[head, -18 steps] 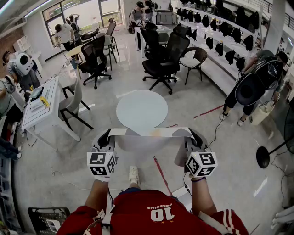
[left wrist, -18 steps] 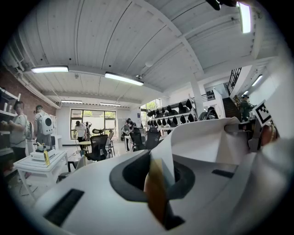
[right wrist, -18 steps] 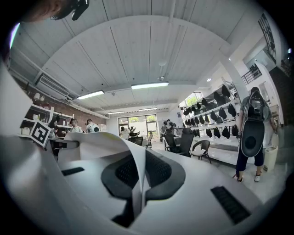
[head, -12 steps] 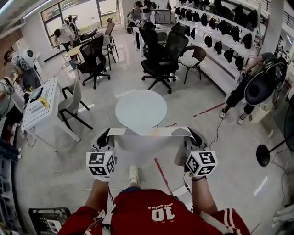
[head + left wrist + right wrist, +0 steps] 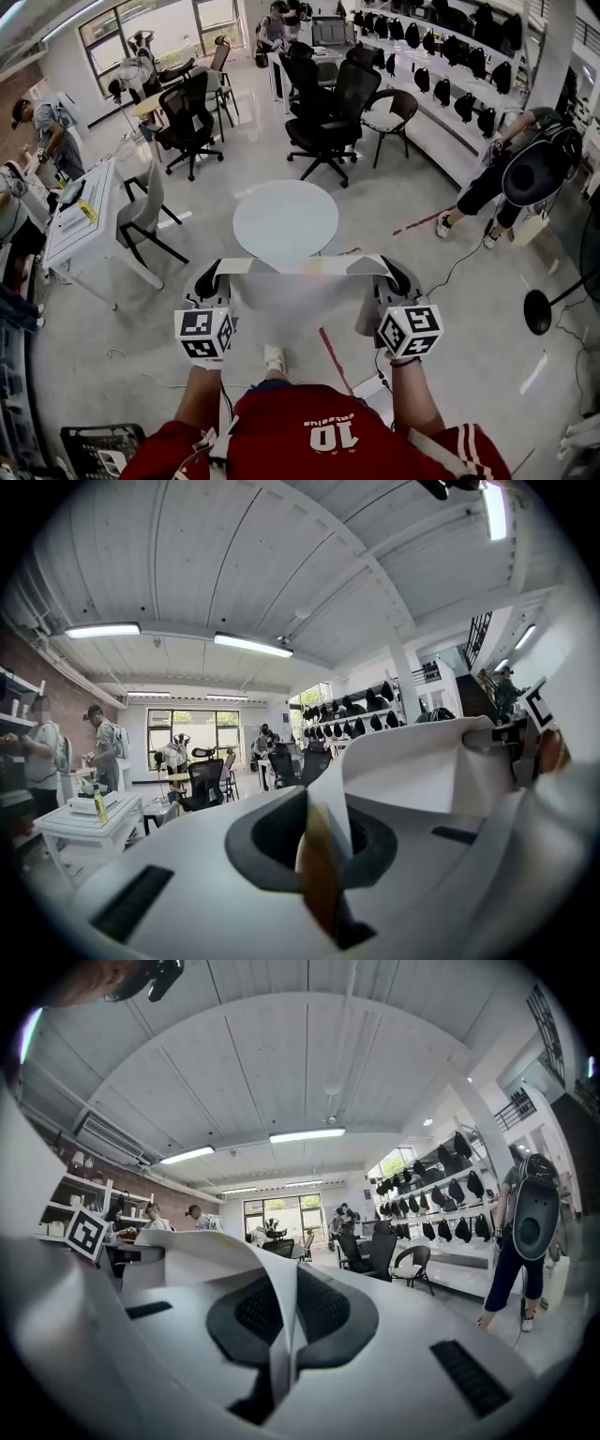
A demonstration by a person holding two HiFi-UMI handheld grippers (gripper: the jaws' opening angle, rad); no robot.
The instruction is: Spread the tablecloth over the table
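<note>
The left gripper (image 5: 212,279) and right gripper (image 5: 394,276) clamp the tablecloth (image 5: 300,267) stretched between them, near the table (image 5: 286,217).

The person wears a red shirt (image 5: 309,412) with a white number 10 and white-striped sleeve (image 5: 466,452), and the left gripper (image 5: 215,274) and right gripper (image 5: 394,272) are white shells with dark pads, each bearing a black-and-white marker cube (image 5: 204,334).

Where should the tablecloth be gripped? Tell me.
Pinch the top edge of the tablecloth at both ends, from the near side, jaws level, as the left gripper and right gripper do now. It hangs limp; end grips keep it stretched wide.
</note>
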